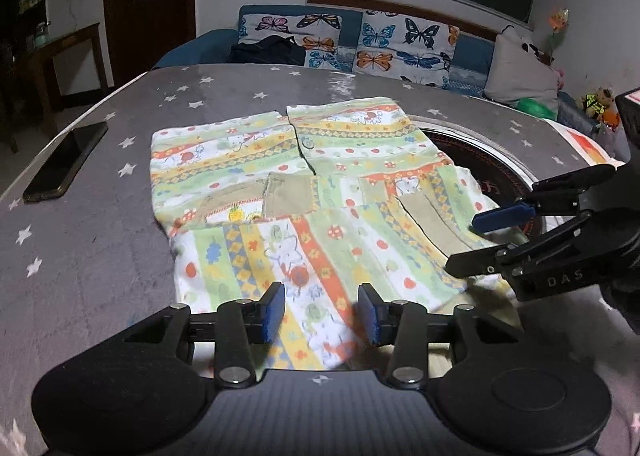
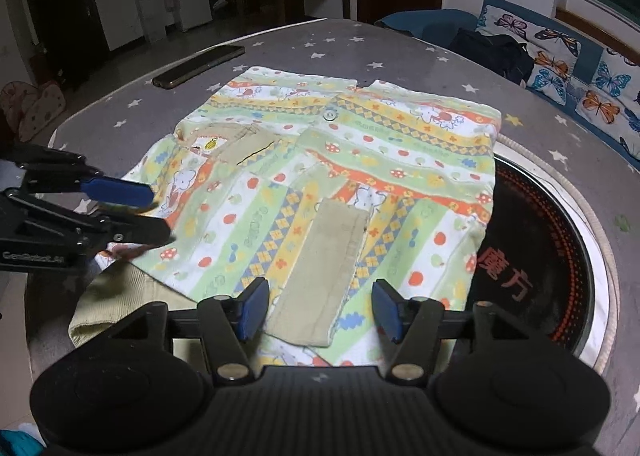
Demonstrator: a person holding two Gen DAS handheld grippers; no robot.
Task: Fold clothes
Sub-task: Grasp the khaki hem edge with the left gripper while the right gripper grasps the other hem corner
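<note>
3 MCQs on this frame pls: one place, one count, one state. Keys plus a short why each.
1. Where does the phone lie?
A. on the shirt
B. on the grey star cloth beside the shirt
C. on the sofa

2. How many buttons show on the shirt front?
A. none
B. one
C. four

3. What state is the right tool in?
A. open, holding nothing
B. shut on a sleeve
C. shut on the phone

Key: 1 B, it rests on the star cloth, clear of the fabric. 2 B, a single button shows. 3 A, the jaws stand apart above the tan cuff.
</note>
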